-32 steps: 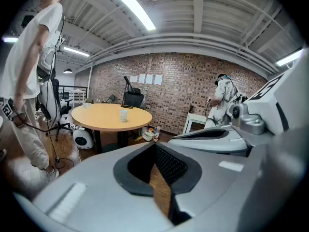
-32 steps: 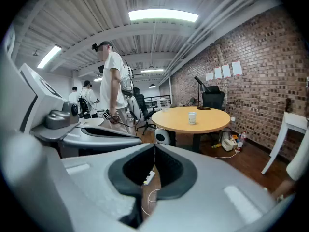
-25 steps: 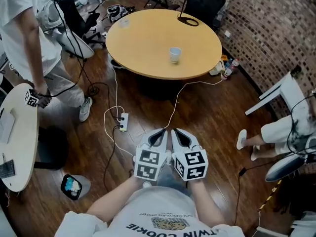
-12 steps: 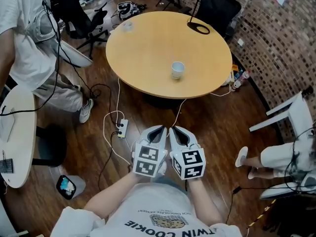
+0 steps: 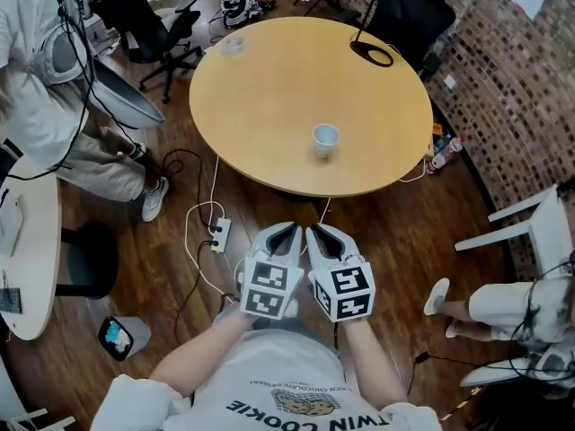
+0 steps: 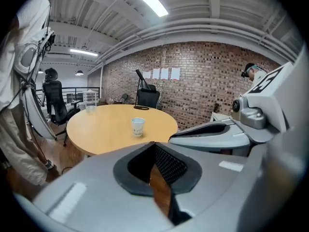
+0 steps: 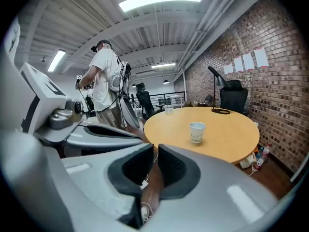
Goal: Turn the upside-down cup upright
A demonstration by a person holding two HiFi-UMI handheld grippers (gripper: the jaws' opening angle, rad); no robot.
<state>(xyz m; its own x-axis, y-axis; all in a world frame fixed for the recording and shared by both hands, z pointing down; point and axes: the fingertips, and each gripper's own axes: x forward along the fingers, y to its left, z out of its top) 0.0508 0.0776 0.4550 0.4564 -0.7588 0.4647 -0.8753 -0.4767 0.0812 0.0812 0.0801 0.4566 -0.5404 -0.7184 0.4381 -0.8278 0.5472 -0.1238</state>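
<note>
The fingers of my left gripper are closed on nothing. My right gripper is all but closed, also empty. The 2 sit side by side at lower centre, above the floor. The cup stands on the round counter, centre frame.

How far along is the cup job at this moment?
Nothing looks done: the cup stands untouched on the round table, its orientation unclear from here. In hand: nothing; left claw and right claw are shut, empty, short of the table. Left: reach, grip, turn it.
</note>
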